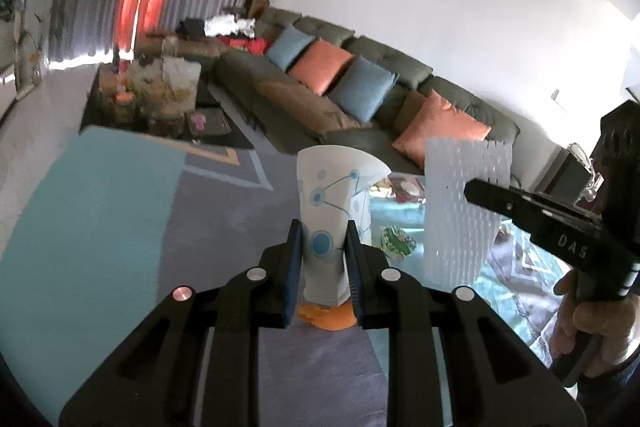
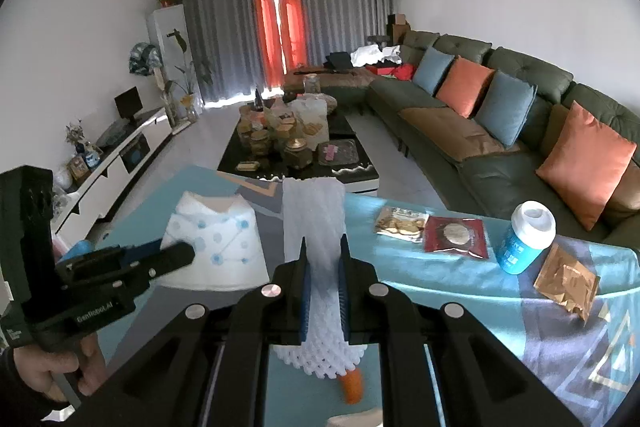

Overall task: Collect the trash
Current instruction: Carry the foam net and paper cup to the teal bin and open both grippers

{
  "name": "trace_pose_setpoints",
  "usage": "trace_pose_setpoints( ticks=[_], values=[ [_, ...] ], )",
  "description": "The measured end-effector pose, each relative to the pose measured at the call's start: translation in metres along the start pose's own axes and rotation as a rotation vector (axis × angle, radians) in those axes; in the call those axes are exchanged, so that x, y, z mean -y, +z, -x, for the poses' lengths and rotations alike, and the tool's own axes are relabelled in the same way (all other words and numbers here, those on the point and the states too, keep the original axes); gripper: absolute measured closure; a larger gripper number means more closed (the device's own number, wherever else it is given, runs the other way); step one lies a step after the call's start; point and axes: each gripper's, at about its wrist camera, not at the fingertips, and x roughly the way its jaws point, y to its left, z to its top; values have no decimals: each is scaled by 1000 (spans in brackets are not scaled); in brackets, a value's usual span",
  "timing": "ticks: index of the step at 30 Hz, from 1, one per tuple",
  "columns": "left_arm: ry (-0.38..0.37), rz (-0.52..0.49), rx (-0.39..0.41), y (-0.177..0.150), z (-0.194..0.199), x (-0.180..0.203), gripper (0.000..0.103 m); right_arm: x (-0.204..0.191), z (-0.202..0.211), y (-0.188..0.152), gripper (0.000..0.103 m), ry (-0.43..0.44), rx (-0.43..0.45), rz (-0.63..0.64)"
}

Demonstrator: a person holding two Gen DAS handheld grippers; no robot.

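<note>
My left gripper (image 1: 323, 259) is shut on a crushed white paper cup (image 1: 334, 195) with blue dots and lines, held upright above the rug; the cup also shows in the right wrist view (image 2: 218, 239). My right gripper (image 2: 323, 275) is shut on a white foam net sleeve (image 2: 314, 223), which also shows in the left wrist view (image 1: 464, 203) just right of the cup. An orange peel (image 1: 328, 315) lies on the rug below the cup, and an orange piece (image 2: 352, 385) lies below the sleeve.
On the teal rug (image 2: 440, 287) lie a snack packet (image 2: 402, 225), a dark red packet (image 2: 456, 237), a blue bottle with a white cap (image 2: 524, 239) and a crumpled gold wrapper (image 2: 568, 283). A cluttered black coffee table (image 2: 296, 147) stands beyond. A green sofa (image 2: 480, 115) runs along the right.
</note>
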Motion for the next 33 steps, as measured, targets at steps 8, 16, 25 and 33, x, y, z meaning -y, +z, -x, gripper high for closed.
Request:
trace_pose_setpoints(
  ticks=[8,16,25,33],
  values=[
    [74,-44,90,2,68,-7,82,-27,23,-12,93,47,48,-9],
    [126,-54,136,-11,131,-16,82,-65,48,-26,93,112,88,-6],
    [223,-29,198,-27,207,-45,82,-118,59,-29,93,211,115,36],
    [325,7,240,-47,268,-76,81,-172,60,-30,93,308,117,88]
  ],
)
